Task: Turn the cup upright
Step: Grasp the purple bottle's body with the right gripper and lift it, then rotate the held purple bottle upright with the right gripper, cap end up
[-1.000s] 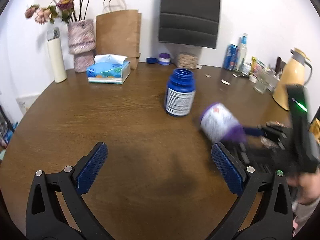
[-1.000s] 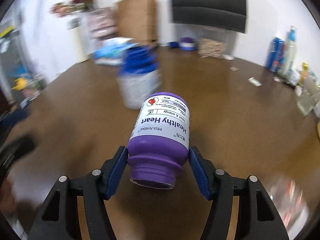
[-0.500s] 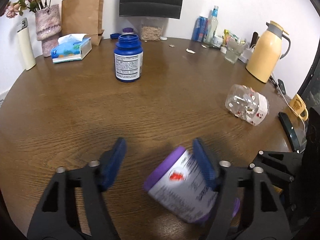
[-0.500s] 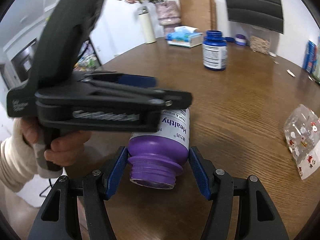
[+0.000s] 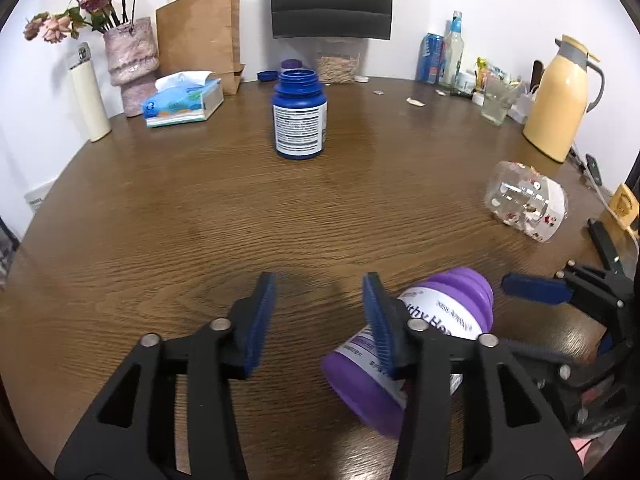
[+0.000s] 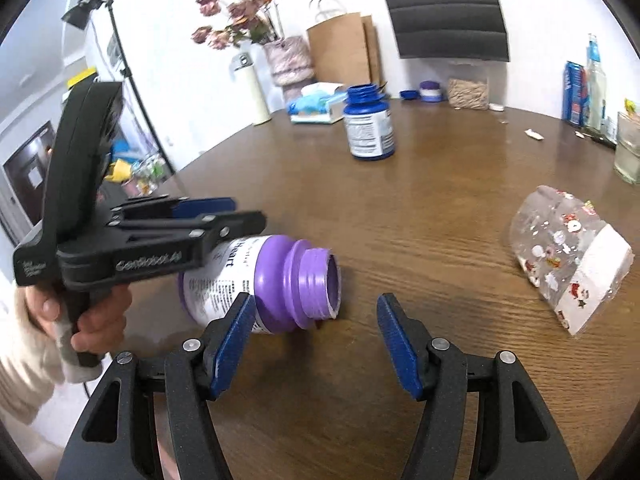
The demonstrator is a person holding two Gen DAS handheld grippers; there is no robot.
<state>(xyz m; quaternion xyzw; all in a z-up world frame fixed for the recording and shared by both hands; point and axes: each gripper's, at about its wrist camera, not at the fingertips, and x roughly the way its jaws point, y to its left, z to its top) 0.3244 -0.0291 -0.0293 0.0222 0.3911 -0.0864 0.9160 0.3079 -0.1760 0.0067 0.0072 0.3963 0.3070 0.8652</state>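
L gripper [image 5: 318, 322] sits low over the table [image 5: 200, 220], aimed toward the far wall, held level. Its jaws stand a moderate gap apart w/ nothing between them. In the R wrist view the same tool [image 6: 224, 216] comes in from the L side, held by a bare hand [image 6: 86, 320] on the trigger grip, fingers lying across the top of the purple bottle [image 6: 264, 284]; can't tell if they touch it.

R gripper [image 6: 314, 346] also low & level, pointing across the table. Jaws wide, holding nothing; the L pad [image 6: 232, 344] is just beside the bottle's shoulder, the R pad well clear of it.

Purple bottle lies on its side on the wood, open mouth pointing R in the R wrist view, white label up. From the L wrist view it [image 5: 432, 328] is partly behind the R finger of the L gripper, outside the gap.

Counts:
- 2 grippers
- 1 purple bottle, tipped over
- 1 blue bottle [image 5: 299, 114], upright, no cap, mid-table, well apart from both tools
- 1 clear plastic cup [image 5: 526, 206] w/ small printed figures, on its side near the R edge
- 1 tissue box [image 5: 184, 98]
- 1 paper bag [image 5: 198, 36]
- 1 pink vase [image 5: 132, 64] w/ dried flowers
- 1 yellow jug [image 5: 558, 96]
- 1 white flask [image 5: 89, 94]
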